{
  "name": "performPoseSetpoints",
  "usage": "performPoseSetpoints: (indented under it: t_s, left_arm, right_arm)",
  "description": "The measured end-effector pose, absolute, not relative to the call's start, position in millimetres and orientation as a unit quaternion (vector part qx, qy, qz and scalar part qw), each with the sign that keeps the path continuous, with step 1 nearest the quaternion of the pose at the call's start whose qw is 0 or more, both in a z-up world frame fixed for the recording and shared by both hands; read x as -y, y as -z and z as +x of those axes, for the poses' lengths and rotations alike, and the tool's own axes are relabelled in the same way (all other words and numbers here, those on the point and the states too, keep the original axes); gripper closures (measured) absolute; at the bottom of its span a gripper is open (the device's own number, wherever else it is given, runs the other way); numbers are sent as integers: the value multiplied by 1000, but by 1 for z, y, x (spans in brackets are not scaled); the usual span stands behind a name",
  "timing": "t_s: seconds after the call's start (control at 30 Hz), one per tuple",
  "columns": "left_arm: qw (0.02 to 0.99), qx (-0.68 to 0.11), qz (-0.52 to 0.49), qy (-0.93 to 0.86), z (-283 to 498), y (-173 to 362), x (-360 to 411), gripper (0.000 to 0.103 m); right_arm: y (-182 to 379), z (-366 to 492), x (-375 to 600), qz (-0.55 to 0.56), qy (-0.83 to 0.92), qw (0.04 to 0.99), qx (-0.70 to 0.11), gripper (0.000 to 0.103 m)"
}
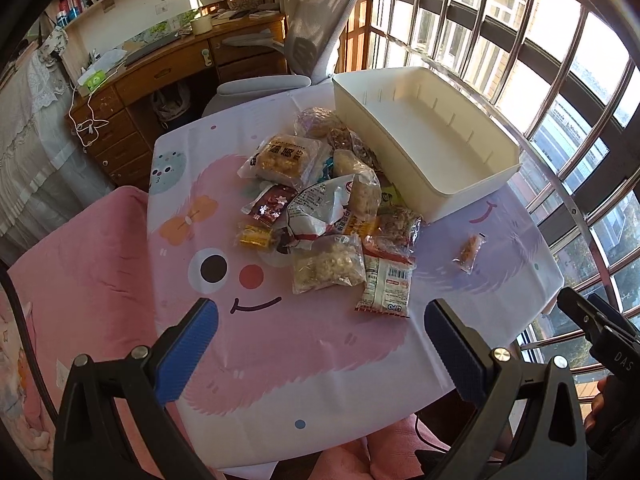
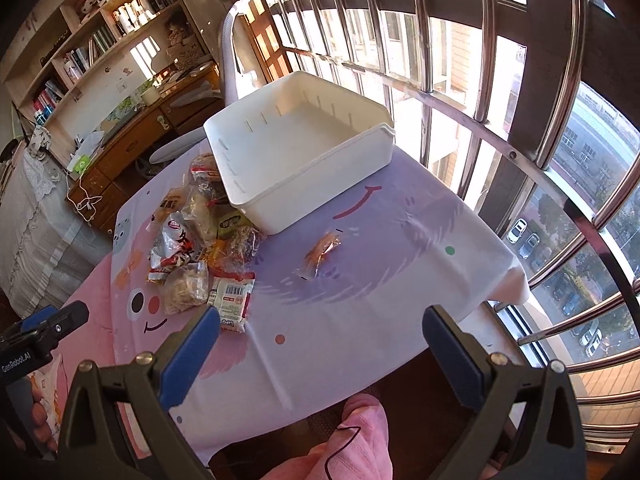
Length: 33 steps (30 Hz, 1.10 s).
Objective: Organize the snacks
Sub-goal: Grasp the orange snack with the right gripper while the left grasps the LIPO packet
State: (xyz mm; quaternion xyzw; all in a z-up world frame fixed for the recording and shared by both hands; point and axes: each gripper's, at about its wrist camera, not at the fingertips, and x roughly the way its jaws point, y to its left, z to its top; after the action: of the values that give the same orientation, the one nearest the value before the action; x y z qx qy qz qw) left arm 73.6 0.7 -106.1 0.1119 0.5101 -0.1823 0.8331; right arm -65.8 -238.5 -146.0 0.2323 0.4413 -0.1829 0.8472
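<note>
A heap of wrapped snacks [image 1: 324,200] [image 2: 200,240] lies in the middle of the cartoon-print tablecloth [image 1: 248,352]. An empty cream bin [image 1: 424,136] [image 2: 296,148] stands behind it, toward the window. One small clear packet [image 1: 469,250] [image 2: 322,254] lies apart, right of the heap and in front of the bin. My left gripper [image 1: 320,314] hovers open over the cloth's near side, holding nothing. My right gripper [image 2: 320,322] is open too, above the near right part of the table, short of the lone packet. A barcoded white and red packet [image 1: 386,284] [image 2: 234,298] is the nearest in the heap.
A barred window [image 2: 500,80] runs close along the table's right and far sides. A grey office chair [image 1: 304,40] and wooden desk [image 1: 160,72] stand beyond the table. Pink bedding [image 1: 80,280] lies at the left. A pink-clad knee [image 2: 360,440] with a black cable lies under the near edge.
</note>
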Motion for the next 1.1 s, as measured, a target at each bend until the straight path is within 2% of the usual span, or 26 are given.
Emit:
performPoseSetpoints:
  t_s: [0.43,0.6,0.8,0.9,1.03,1.1]
  left_arm:
    - [797,-541,121,238,111,196,54,1]
    - [780,-563,148,228,119,225,72,1]
    - [769,-575,175,218,126,249,88,0]
    - [764,-584,181,207,128,258,92,1]
    - [763,-590,175,198,134,266,94,1]
    - [763,-591,178,192,137,270,94,0]
  right_arm:
    - [205,-14,268,189,152,866,-437,2]
    - [224,8,269,149,140,873,-443,7]
    - [245,29,267,116,131,871,-459,16]
    - [255,37,266,107,122,868,-469,25]
    - [265,46,267,123,112,857,-488,45]
    - [271,49,265,123,107,853,-496,50]
